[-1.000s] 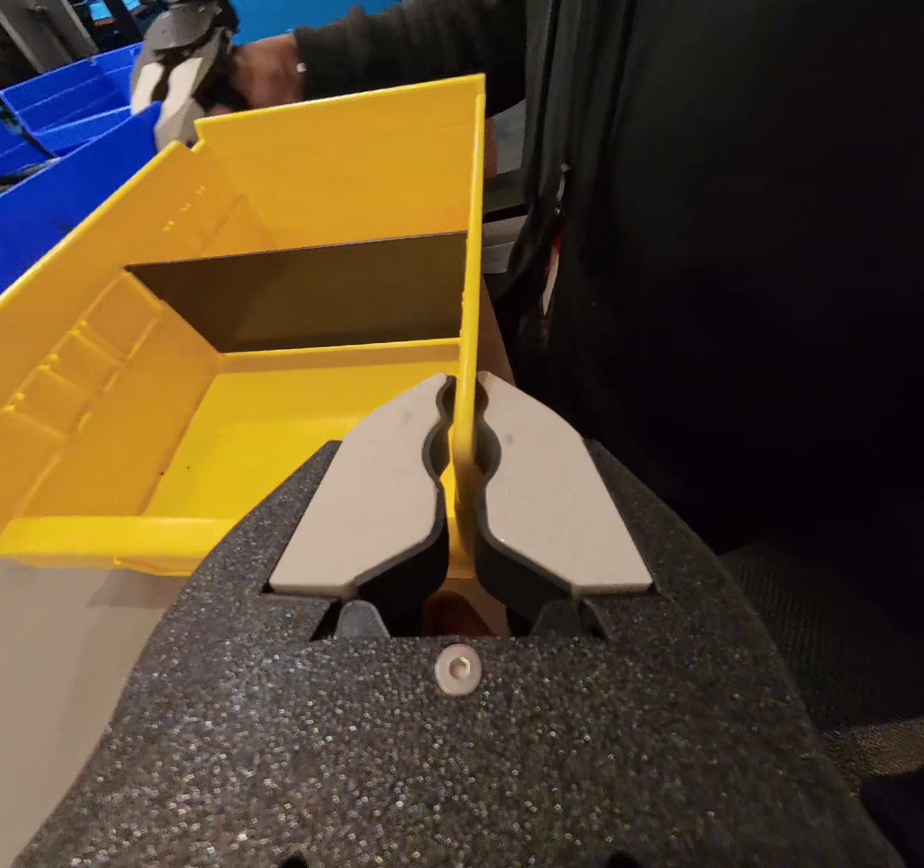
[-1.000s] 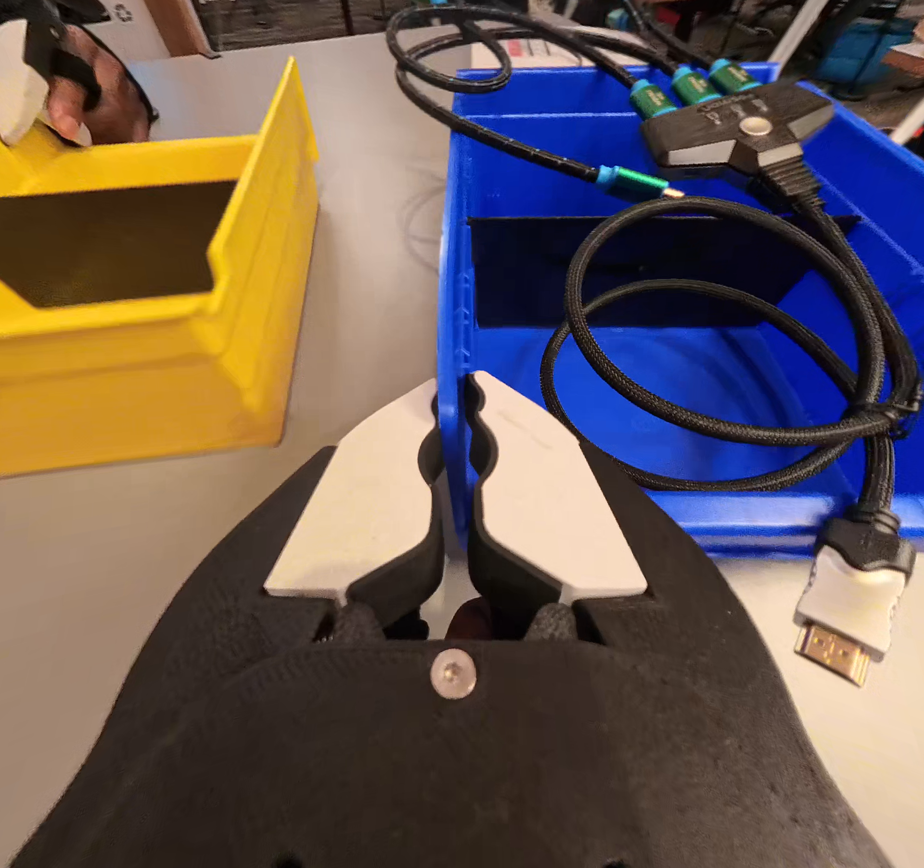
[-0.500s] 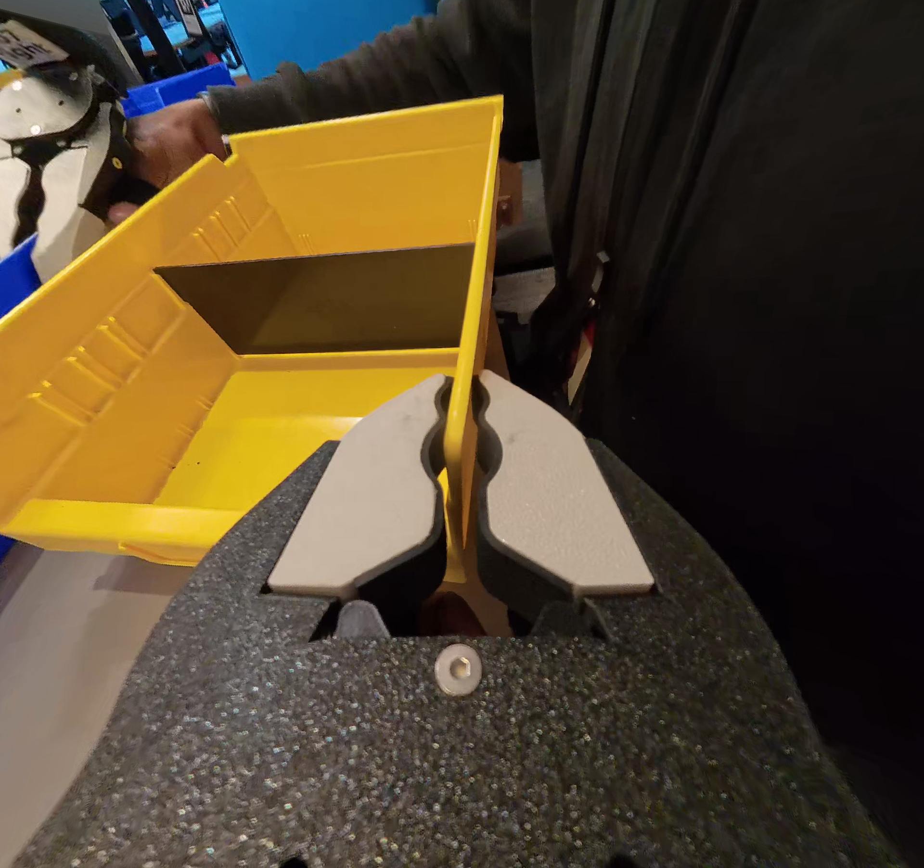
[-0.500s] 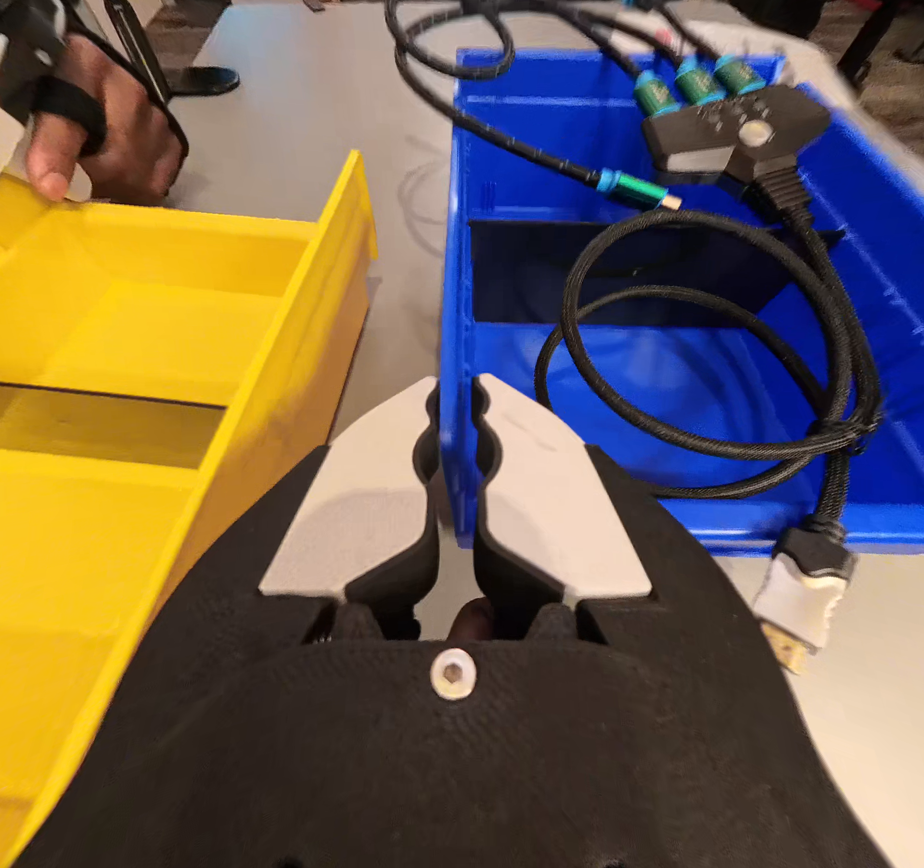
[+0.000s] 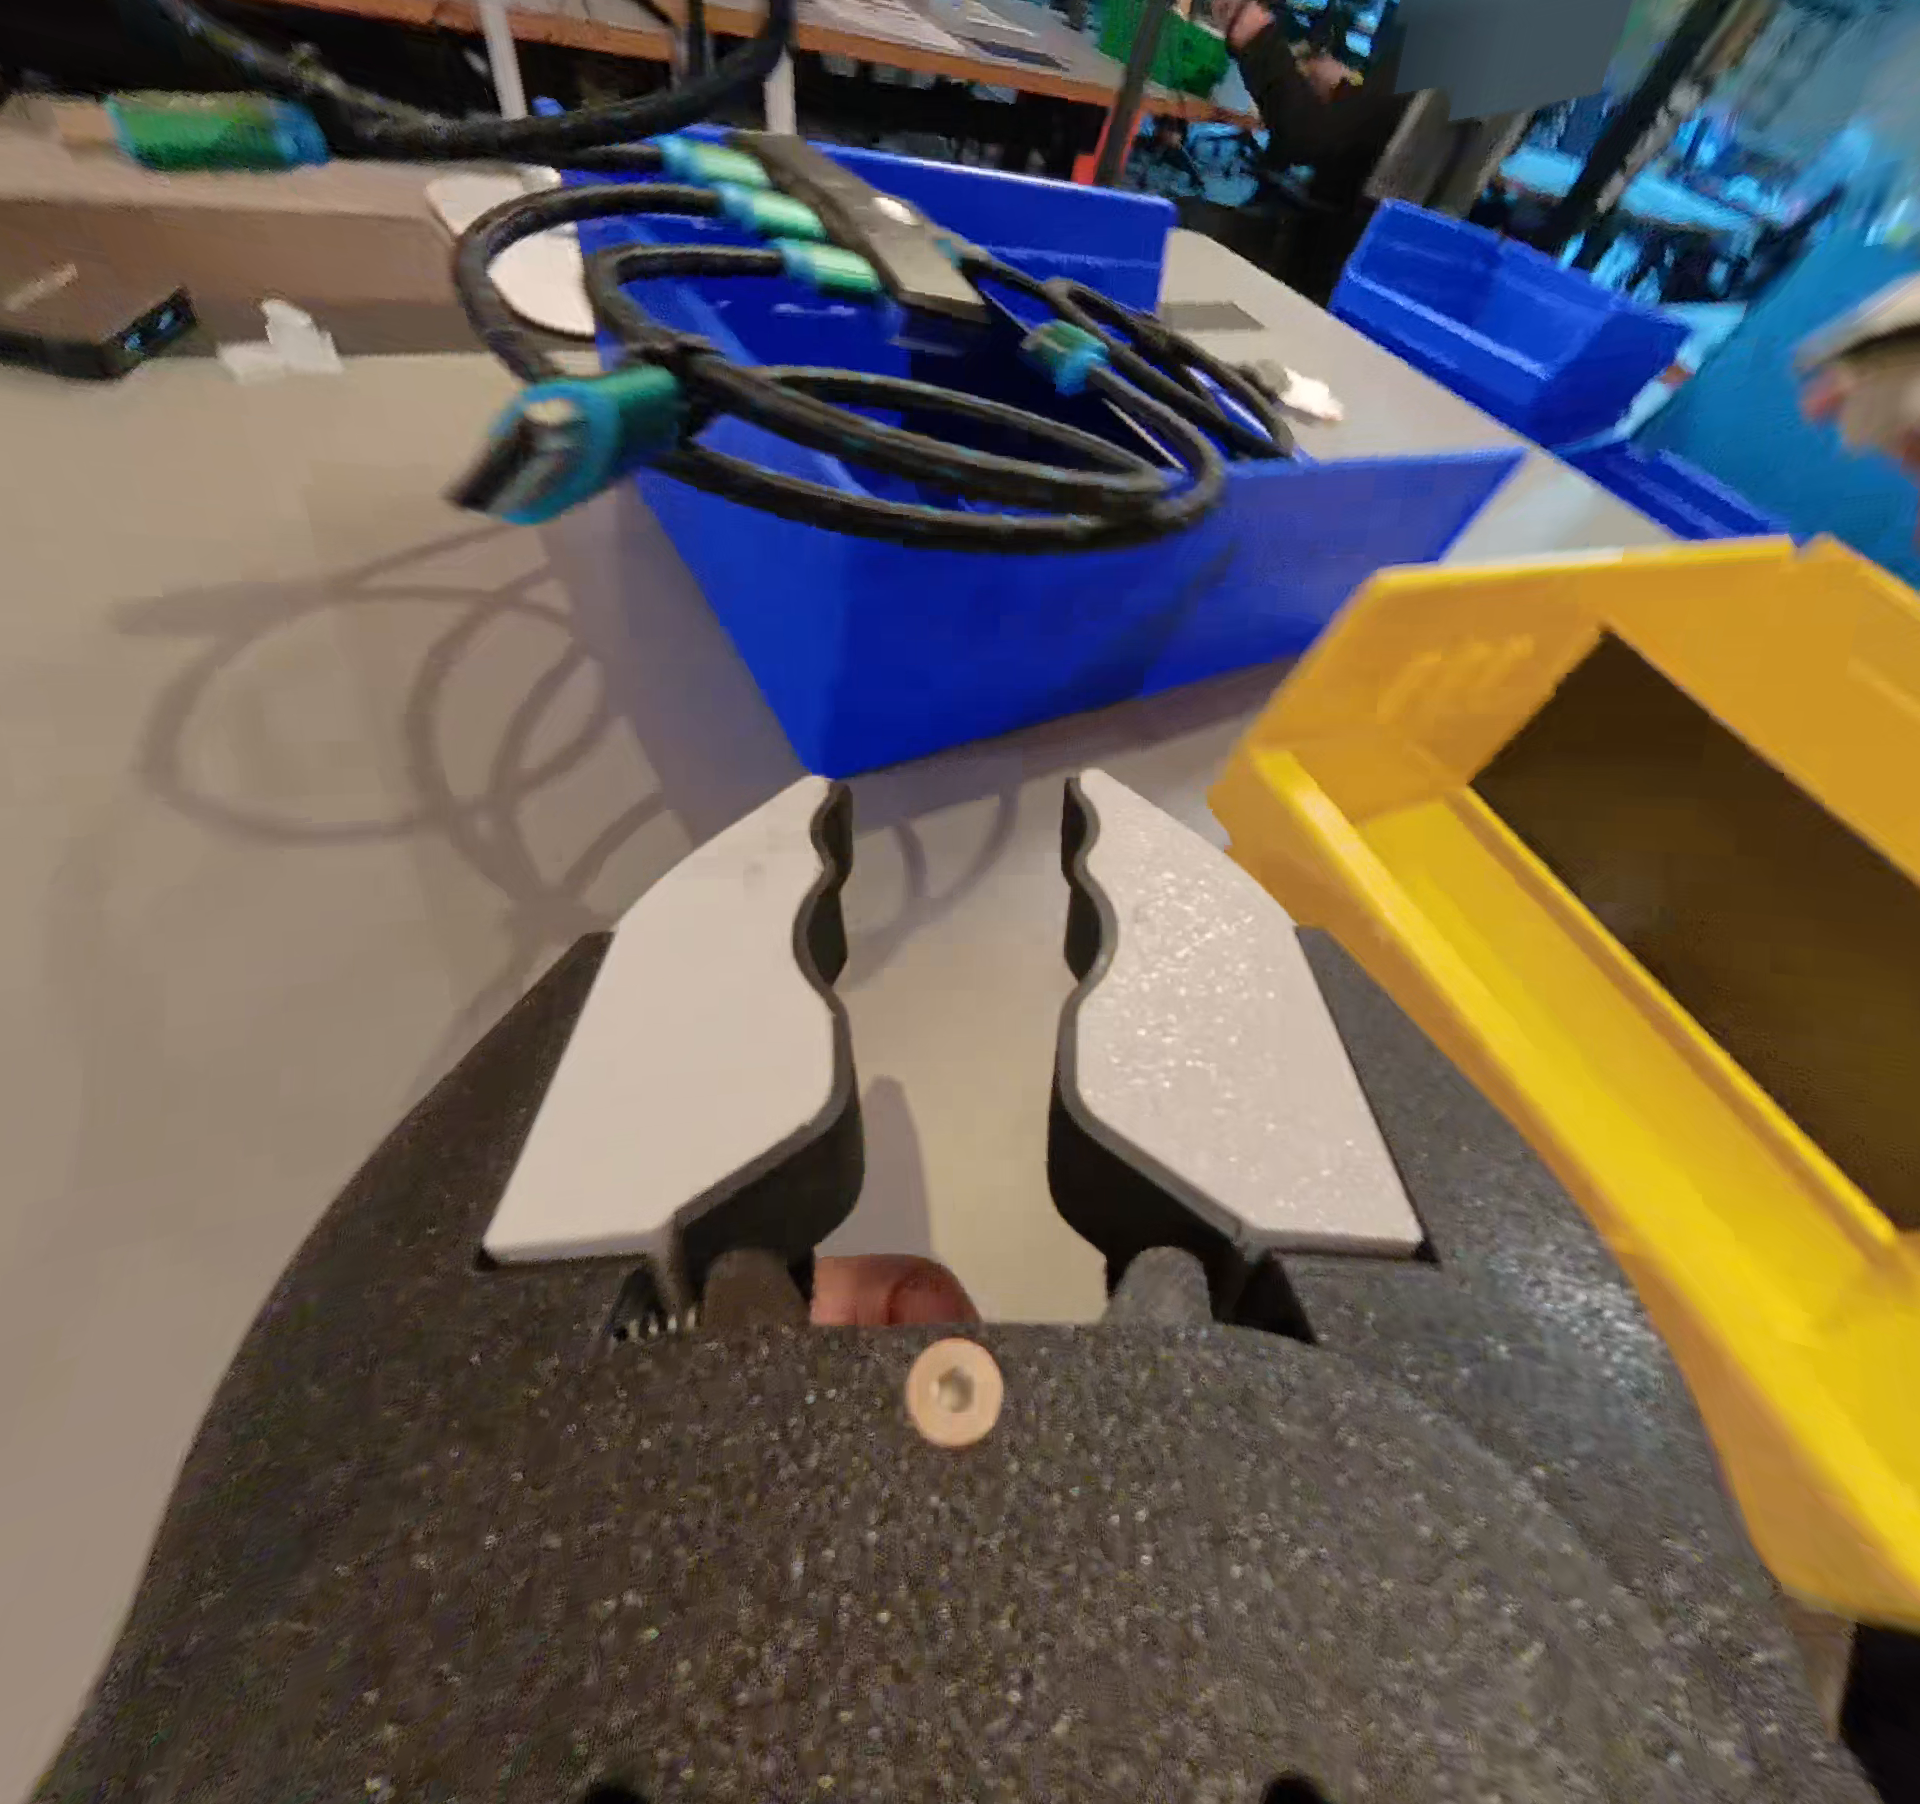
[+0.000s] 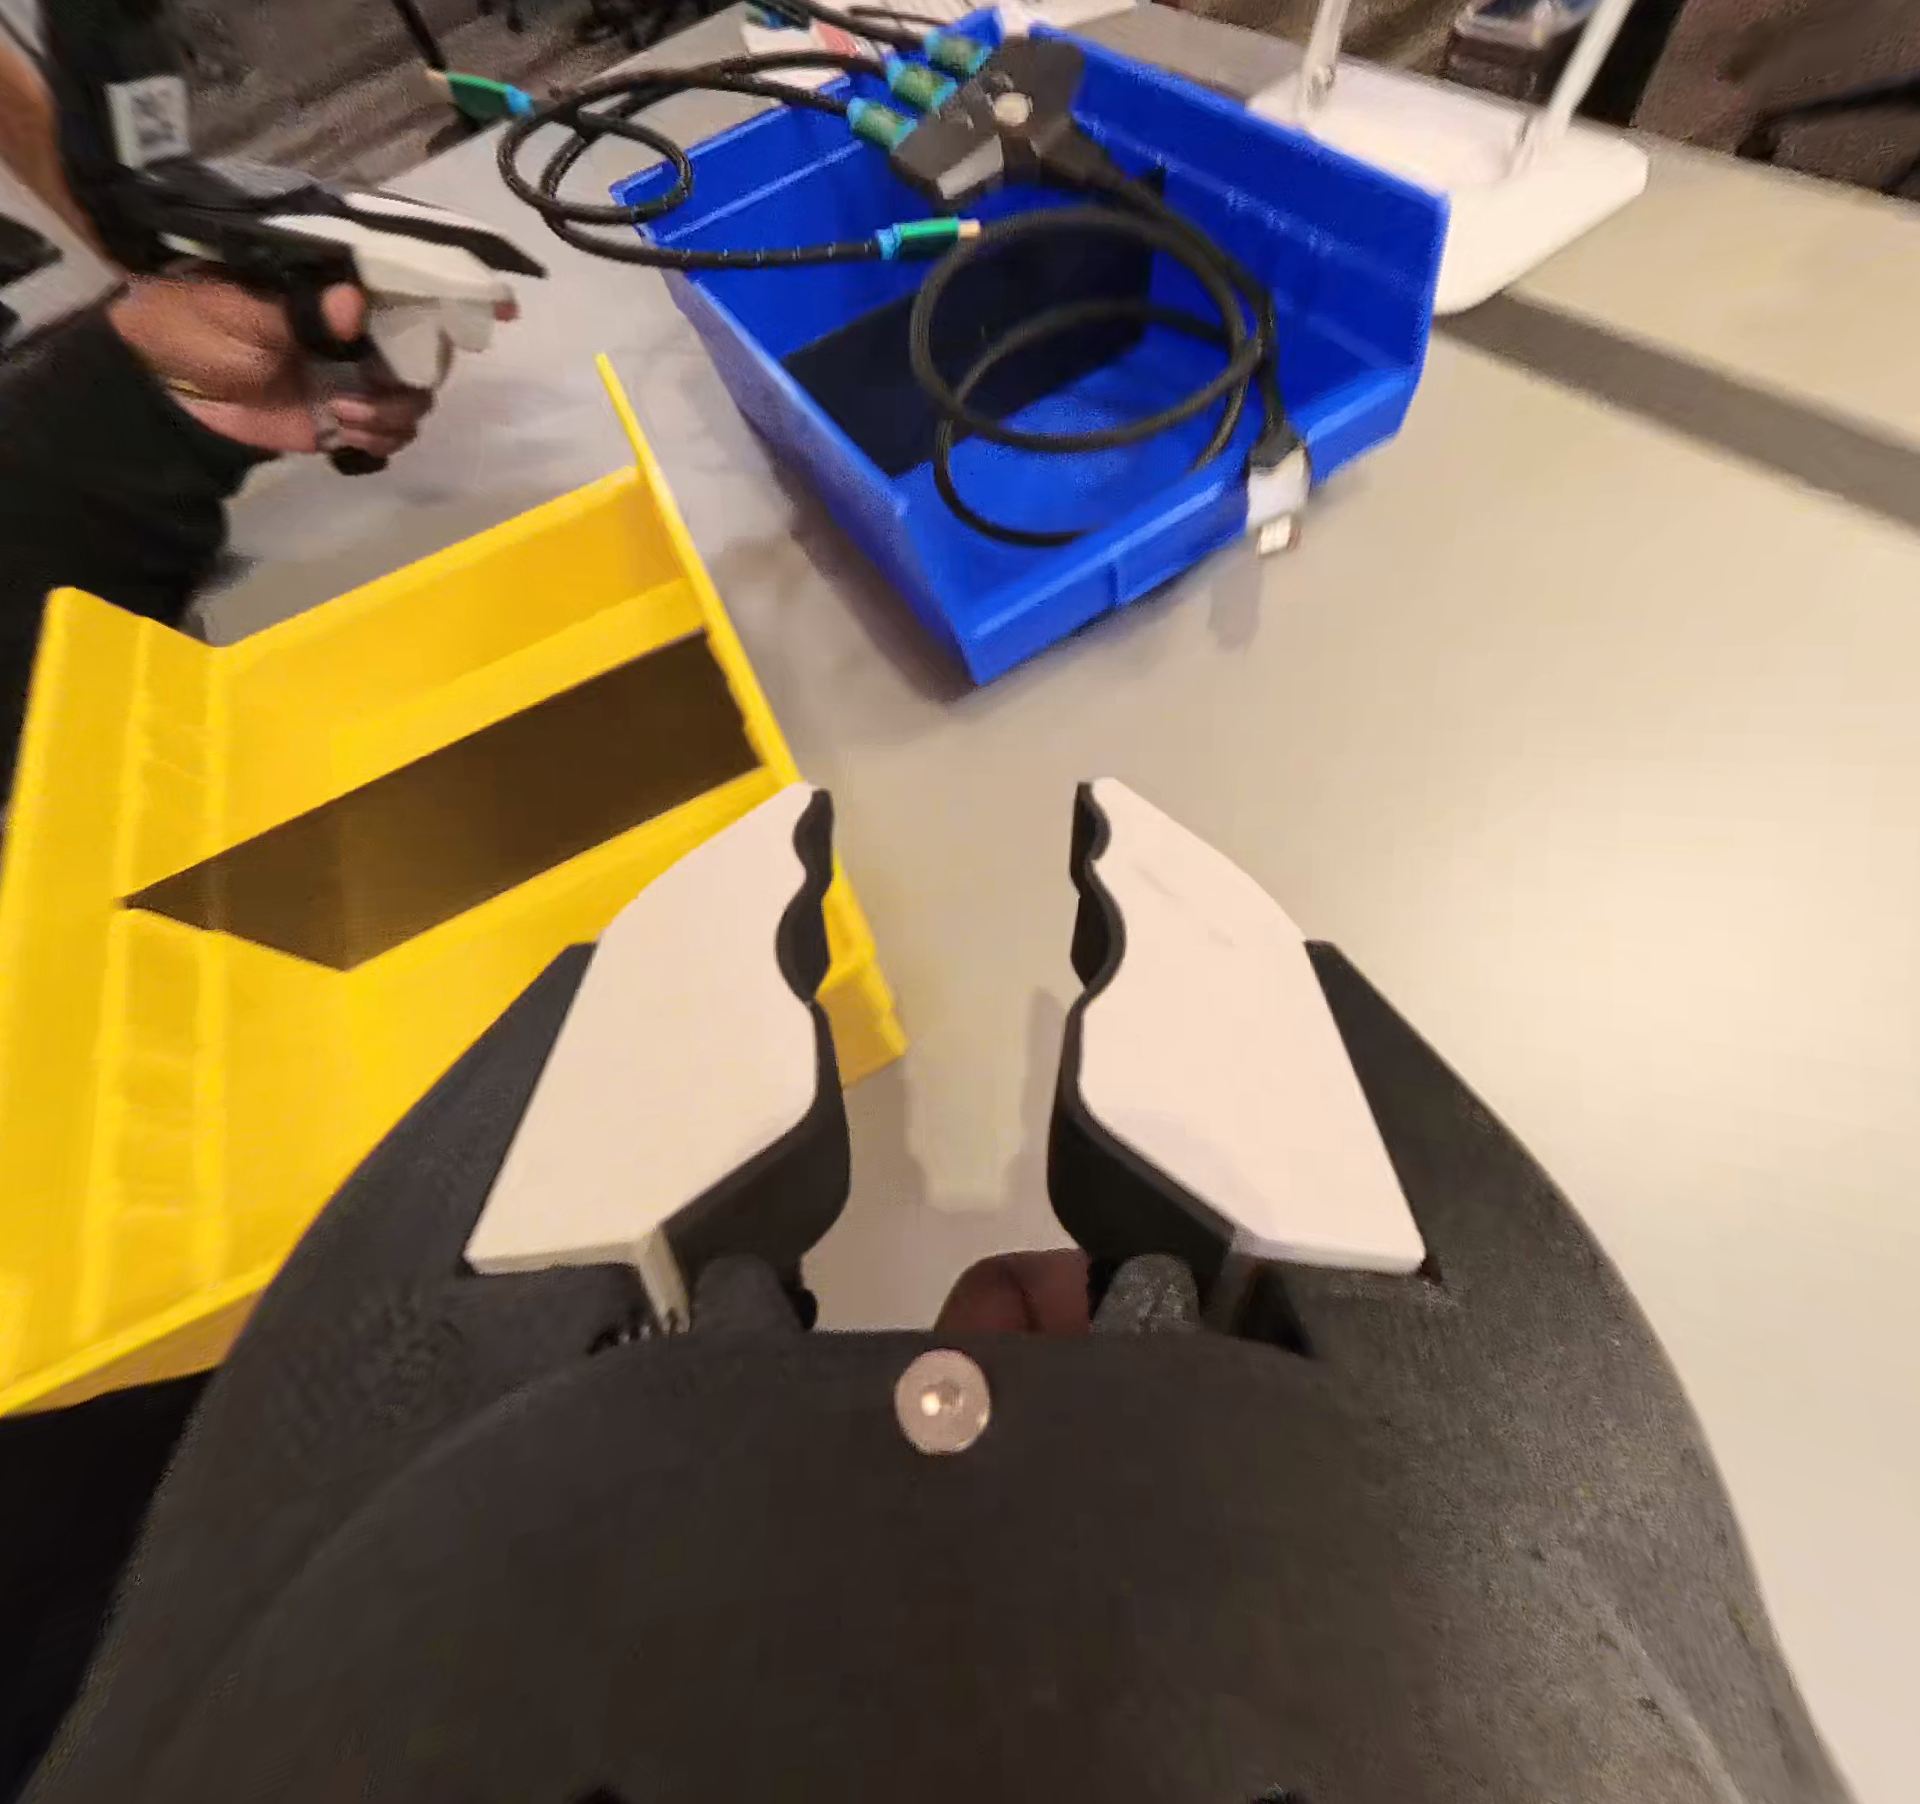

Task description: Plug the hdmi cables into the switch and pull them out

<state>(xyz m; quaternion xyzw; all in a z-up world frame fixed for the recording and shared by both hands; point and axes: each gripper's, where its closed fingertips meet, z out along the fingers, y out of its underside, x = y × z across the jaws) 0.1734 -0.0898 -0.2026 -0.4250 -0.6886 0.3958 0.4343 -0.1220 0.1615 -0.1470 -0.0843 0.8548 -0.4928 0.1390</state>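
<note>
A black HDMI switch (image 6: 987,133) rests on the far rim of a blue bin (image 6: 1049,611), with three green-ended cables (image 6: 914,81) plugged into it. A loose green plug (image 6: 920,237) hangs over the bin, and a silver plug (image 6: 1278,497) droops over its front wall. In the left wrist view the switch (image 5: 862,227) and a loose teal-green plug (image 5: 561,440) lie ahead. My left gripper (image 5: 951,798) is open and empty, short of the blue bin (image 5: 935,632). My right gripper (image 6: 951,798) is open and empty above the table, well short of the bin.
A yellow bin (image 6: 312,715) with a dark divider lies at the near left, beside my right gripper; it is on the right in the left wrist view (image 5: 1558,923). My left gripper (image 6: 499,294) shows at far left. A white lamp base (image 6: 1455,165) stands behind the blue bin. More blue bins (image 5: 1496,320) lie far right. About 40 cm separates my left fingertips from my right. Measured from the fingertips, the silver plug (image 6: 1278,497) is 20 cm or so from the right gripper and 35 cm from the left. The black HDMI switch (image 6: 987,133) is about 20 cm from my left fingertips.
Both grippers have opened. The left let go of the yellow bin's wall and swung toward the blue bin. The right drew back and up from the blue bin's wall.
</note>
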